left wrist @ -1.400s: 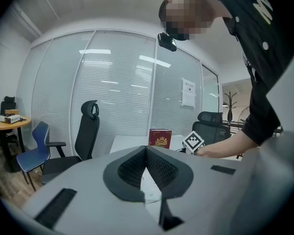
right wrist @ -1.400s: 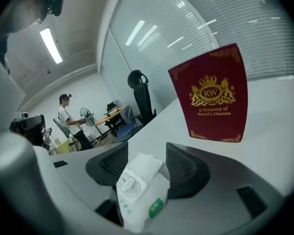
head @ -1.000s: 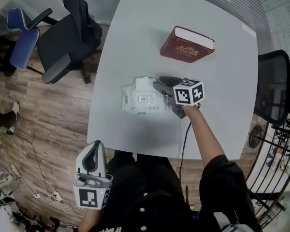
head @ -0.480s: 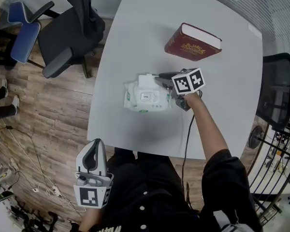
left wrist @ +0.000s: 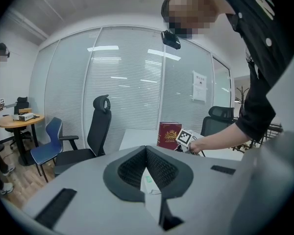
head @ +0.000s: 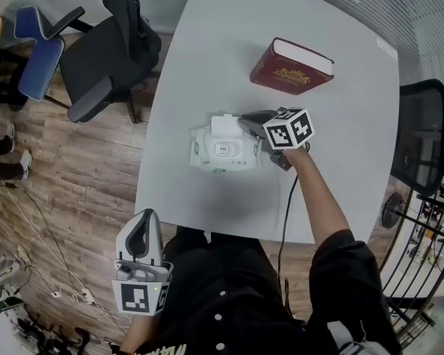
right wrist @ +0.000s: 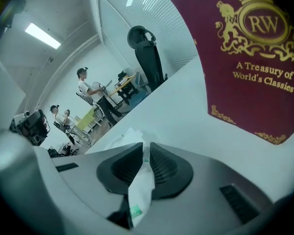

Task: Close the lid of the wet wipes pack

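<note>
A white table (head: 340,124) stands on wooden floor (head: 66,168), black office chair (head: 103,58) and blue chair (head: 37,50) beside it

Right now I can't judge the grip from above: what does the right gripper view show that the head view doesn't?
Only the right gripper view: the right tool has just been closing, with a white edge of the wet wipes pack pinched between its jaws. Only the head view: the left tool, held off the table. Both: the pack and the red book.

Smooth matt table (head: 340,139) bears a crinkly plastic wet wipes pack (head: 223,154).
</note>
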Motion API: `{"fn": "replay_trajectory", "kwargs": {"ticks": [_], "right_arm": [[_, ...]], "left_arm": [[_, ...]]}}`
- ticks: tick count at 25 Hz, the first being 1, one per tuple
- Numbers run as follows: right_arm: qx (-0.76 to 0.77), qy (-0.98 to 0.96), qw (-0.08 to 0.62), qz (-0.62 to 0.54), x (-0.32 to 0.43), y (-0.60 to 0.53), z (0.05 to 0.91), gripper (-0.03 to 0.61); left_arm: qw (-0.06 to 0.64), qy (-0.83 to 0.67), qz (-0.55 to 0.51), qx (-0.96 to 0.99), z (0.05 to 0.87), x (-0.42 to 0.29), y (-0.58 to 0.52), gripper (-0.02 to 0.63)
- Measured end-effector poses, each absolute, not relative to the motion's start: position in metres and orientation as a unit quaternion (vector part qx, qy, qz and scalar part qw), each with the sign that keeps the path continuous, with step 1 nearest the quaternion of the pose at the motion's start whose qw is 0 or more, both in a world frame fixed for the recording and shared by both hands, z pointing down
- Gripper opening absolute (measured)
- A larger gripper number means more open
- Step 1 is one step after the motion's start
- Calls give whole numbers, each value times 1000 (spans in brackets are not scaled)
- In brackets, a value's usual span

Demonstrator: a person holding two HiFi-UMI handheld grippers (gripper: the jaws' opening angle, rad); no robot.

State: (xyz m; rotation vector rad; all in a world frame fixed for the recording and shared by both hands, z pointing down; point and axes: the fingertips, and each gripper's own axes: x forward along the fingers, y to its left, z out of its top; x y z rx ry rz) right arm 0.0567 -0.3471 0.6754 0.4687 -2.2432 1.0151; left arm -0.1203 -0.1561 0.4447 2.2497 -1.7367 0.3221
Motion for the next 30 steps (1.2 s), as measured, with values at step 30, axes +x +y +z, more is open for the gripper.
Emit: {"fn": "replay_trajectory", "kwargs": {"ticks": [30], "right_arm": [[181,-912,352,105,54,-264,636,69]], "left_arm": [[118,-568,88,810,422,-110,-165,14]]}}
